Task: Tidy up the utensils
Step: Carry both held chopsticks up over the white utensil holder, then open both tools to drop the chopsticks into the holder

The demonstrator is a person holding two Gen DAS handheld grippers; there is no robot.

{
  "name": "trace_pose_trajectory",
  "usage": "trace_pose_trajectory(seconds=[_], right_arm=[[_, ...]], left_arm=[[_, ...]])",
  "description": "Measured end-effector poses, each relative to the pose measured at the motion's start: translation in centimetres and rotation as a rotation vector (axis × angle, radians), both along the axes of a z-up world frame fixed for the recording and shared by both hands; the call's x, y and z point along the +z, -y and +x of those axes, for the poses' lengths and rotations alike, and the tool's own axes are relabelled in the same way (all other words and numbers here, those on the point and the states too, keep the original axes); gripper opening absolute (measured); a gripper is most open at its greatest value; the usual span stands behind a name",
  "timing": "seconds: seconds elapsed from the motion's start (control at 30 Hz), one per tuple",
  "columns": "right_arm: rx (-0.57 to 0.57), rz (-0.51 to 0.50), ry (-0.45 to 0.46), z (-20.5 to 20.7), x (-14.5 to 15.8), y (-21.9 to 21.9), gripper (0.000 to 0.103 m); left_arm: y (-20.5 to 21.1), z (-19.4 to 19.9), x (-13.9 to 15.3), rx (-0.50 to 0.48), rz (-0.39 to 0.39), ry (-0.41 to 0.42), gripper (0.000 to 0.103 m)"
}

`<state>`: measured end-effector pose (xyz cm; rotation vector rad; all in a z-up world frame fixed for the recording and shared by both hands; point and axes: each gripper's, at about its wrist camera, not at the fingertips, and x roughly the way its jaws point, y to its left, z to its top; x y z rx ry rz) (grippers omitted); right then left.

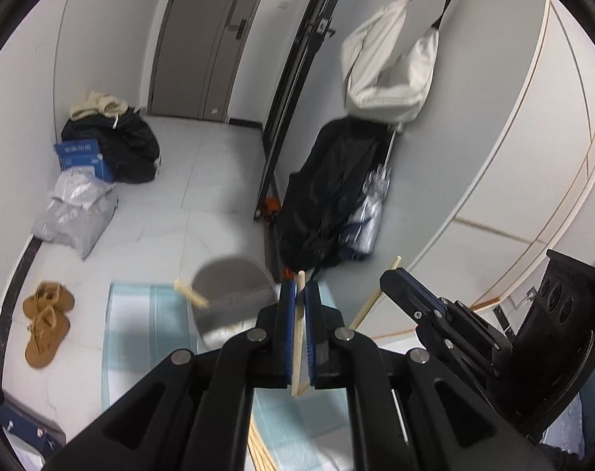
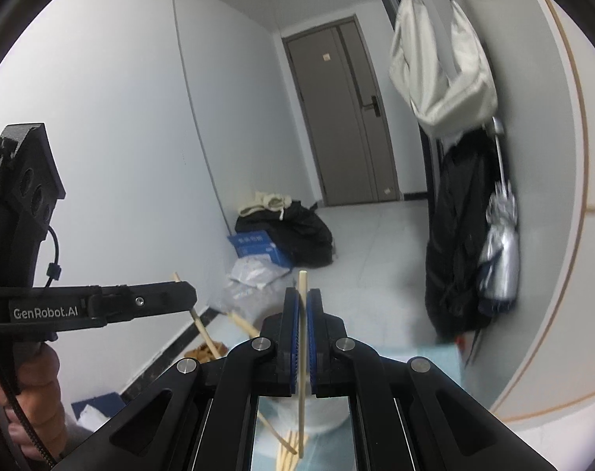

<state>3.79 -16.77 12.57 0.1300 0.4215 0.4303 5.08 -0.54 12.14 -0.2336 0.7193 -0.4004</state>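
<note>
In the left wrist view my left gripper (image 1: 300, 289) is shut on a pale wooden chopstick (image 1: 298, 337) that stands nearly upright between the blue pads. To its right, my right gripper (image 1: 393, 279) pinches a second chopstick (image 1: 370, 303). A grey cup (image 1: 234, 294) with a stick end (image 1: 191, 293) poking from it stands on a light blue mat (image 1: 140, 314) below. In the right wrist view my right gripper (image 2: 302, 295) is shut on its chopstick (image 2: 302, 357). The left gripper (image 2: 189, 293) at left holds its stick (image 2: 203, 329). Several loose chopsticks (image 2: 287, 453) lie below.
A person's hand (image 2: 38, 384) grips the left tool. Brown sandals (image 1: 46, 322), grey and black bags (image 1: 81, 212) and a blue box (image 1: 83, 159) sit on the tiled floor. A white bag (image 1: 387, 62) and black garment (image 1: 328, 196) hang beside a white cabinet (image 1: 513, 157).
</note>
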Motion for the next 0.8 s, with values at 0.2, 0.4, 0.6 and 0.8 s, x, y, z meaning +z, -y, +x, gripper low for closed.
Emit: trace_pose_trajectory(seconds=[0.2, 0.4, 0.6, 0.8], right_arm=[[0.032, 0.004, 0.023, 3.6, 3.8, -1.2, 0.003], [0.081, -0.022, 0.040, 6.9, 5.5, -3.6, 0.003], [0.115, -0.053, 0.055, 10.2, 5.0, -5.7, 0.003], [0.140, -0.093, 0.032, 13.0, 2.4, -7.2, 0.003]], left_arm=[[-0.9, 3.0, 2.8, 0.005, -0.008, 0.034, 0.002], [-2.1, 5.5, 3.7, 0.030, -0.013, 0.047, 0.002], [-2.5, 7.6, 2.6, 0.050, 0.016, 0.053, 0.002], [-3.6, 9.3, 0.0, 0.084, 0.019, 0.001, 0.002]])
